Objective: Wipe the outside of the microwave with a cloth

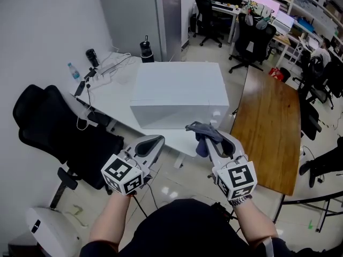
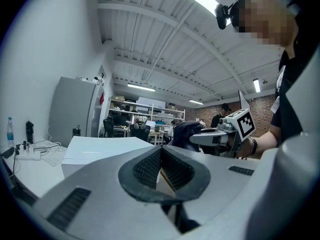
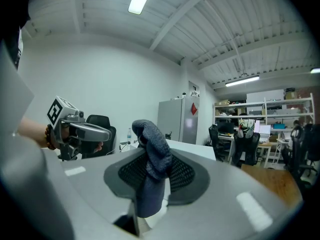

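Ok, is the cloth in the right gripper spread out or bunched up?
Bunched up. The dark cloth is a rumpled wad pinched between the right gripper pads, one end sticking up, the rest hanging below.

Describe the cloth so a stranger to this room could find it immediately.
Find the white microwave on the white table. In front of its near right corner, the right gripper is shut on the cloth, a bunched dark grey-blue rag; the left gripper beside it holds nothing.
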A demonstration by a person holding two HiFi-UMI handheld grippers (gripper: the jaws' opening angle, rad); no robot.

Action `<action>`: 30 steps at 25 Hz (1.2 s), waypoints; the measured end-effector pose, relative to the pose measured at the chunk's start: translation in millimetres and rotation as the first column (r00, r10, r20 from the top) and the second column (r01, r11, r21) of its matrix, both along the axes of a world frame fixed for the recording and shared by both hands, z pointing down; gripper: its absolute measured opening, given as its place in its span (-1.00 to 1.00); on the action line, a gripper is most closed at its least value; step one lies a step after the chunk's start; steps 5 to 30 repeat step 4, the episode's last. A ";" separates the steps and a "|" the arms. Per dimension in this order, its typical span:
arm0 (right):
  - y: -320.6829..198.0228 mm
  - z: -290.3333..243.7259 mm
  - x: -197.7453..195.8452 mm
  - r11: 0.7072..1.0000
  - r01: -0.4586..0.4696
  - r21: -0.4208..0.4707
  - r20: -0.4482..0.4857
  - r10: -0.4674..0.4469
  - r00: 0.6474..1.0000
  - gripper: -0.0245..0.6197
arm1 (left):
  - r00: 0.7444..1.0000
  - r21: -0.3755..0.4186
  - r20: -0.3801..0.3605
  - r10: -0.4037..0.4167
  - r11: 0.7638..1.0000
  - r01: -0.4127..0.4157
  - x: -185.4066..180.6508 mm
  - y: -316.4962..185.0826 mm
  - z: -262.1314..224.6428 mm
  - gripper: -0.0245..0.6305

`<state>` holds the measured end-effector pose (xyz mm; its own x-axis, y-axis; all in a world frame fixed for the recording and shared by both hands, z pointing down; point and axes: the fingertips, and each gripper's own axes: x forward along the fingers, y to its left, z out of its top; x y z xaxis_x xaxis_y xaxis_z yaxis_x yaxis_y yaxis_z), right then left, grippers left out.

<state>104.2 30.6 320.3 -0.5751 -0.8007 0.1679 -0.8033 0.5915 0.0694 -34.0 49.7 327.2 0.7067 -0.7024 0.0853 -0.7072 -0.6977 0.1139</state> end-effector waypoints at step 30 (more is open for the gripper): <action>-0.3 -2.6 -3.5 1.000 0.004 0.006 -0.002 -0.004 1.000 -0.62 | 1.000 0.010 0.004 0.005 1.000 -0.005 -1.6 0.2 -3.1 -0.91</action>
